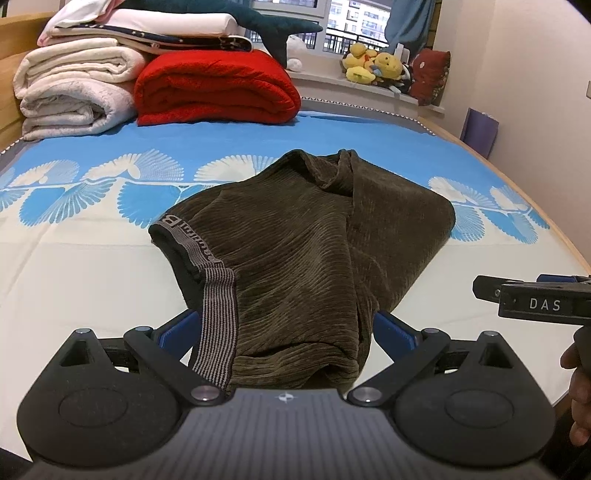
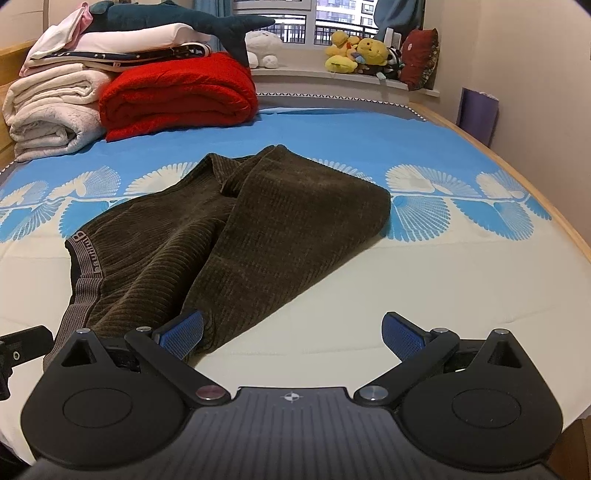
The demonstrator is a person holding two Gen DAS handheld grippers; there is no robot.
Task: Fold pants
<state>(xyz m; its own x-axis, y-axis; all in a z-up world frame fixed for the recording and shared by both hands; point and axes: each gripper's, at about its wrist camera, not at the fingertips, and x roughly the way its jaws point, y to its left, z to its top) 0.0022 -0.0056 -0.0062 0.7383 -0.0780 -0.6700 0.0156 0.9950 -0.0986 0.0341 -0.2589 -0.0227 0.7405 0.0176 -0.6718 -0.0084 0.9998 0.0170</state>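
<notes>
Left wrist view: brown corduroy pants (image 1: pixel 306 236) lie bunched on the bed sheet (image 1: pixel 92 266), near end draped between my left claw (image 1: pixel 286 332), pads spread wide, not clamped. Striped waistband (image 1: pixel 218 317) at 7 o'clock. Right claw (image 2: pixel 291 332) also spread, empty, its left pad (image 2: pixel 183 332) just at the hem. Judgement: close both on the near edge and pull taut before folding, so the bunching doesn't carry into the crease.

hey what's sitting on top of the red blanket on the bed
Only the tail of a dark teal plush shark hangs over the red blanket. The folded white bedding stacks beside it. Anything behind the blanket is hidden.
</notes>
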